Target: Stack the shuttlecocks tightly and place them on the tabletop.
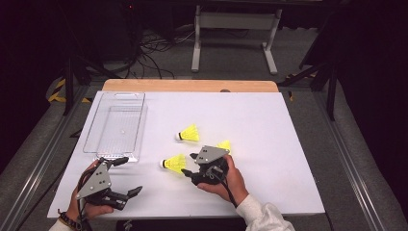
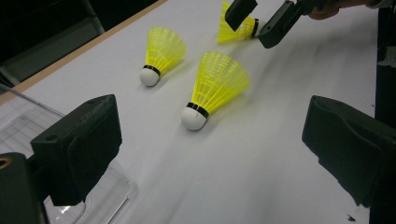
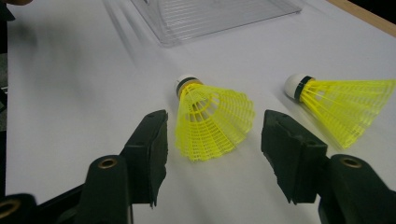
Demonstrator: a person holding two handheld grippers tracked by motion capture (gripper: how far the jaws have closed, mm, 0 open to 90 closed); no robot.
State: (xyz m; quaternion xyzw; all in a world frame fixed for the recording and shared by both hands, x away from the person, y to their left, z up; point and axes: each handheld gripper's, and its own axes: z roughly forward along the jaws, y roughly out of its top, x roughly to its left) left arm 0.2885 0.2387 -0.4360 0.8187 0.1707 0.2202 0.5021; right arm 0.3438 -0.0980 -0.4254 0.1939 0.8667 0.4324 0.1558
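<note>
Between the parted jaws of the right gripper (image 3: 212, 140) lies a shuttlecock (image 3: 212, 123), skirt nearest, cork pointing away. Left gripper (image 1: 126, 175) waits open, farther off.

We can read no words, numbers or signs on anything here. We see no label on any of the things on the counter.

The right gripper (image 1: 191, 166) hides most of the 3rd shuttlecock (image 1: 224, 145).
</note>
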